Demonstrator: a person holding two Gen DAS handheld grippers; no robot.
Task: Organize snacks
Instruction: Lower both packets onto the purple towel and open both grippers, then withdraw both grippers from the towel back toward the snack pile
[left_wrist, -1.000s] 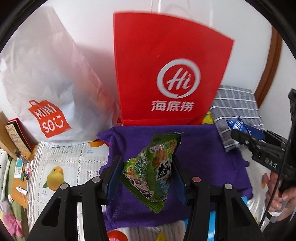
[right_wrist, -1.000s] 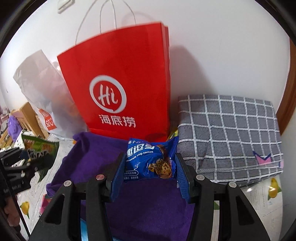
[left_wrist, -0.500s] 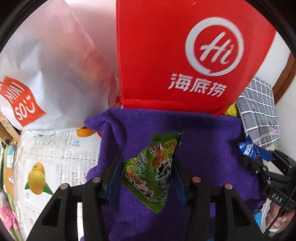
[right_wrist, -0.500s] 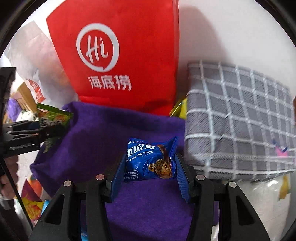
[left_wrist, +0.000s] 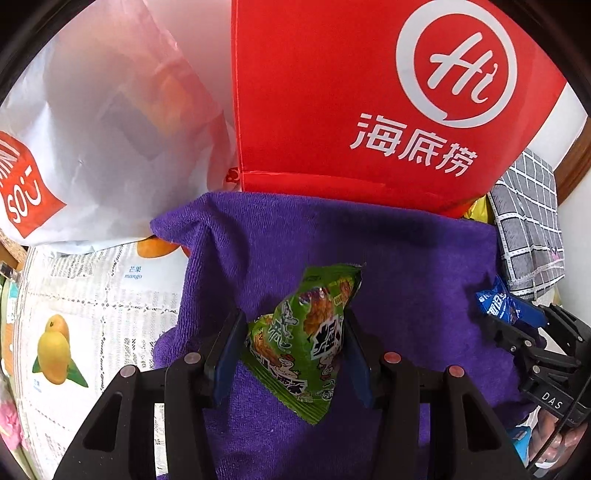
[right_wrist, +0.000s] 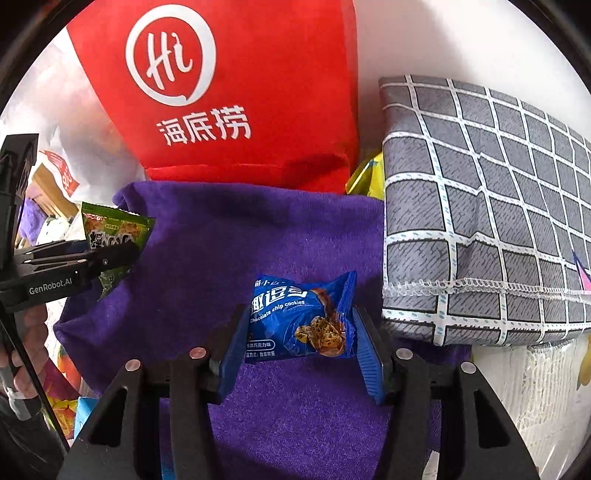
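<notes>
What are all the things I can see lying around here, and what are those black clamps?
green snack packet: one, green, gripped in the left tool over the cloth.
blue cookie packet: one, blue, between the right tool's opening jaws.
purple cloth: one, purple, spread under both packets.
red paper bag: one, red with white logo, upright behind the cloth.
white plastic bag: one, white, left of the red bag.
checked fabric: one, grey with white grid, right of the cloth.
mango-print table cover: one, white, under everything.
left tool: one, black with blue pads.
right tool: one, same build.
</notes>
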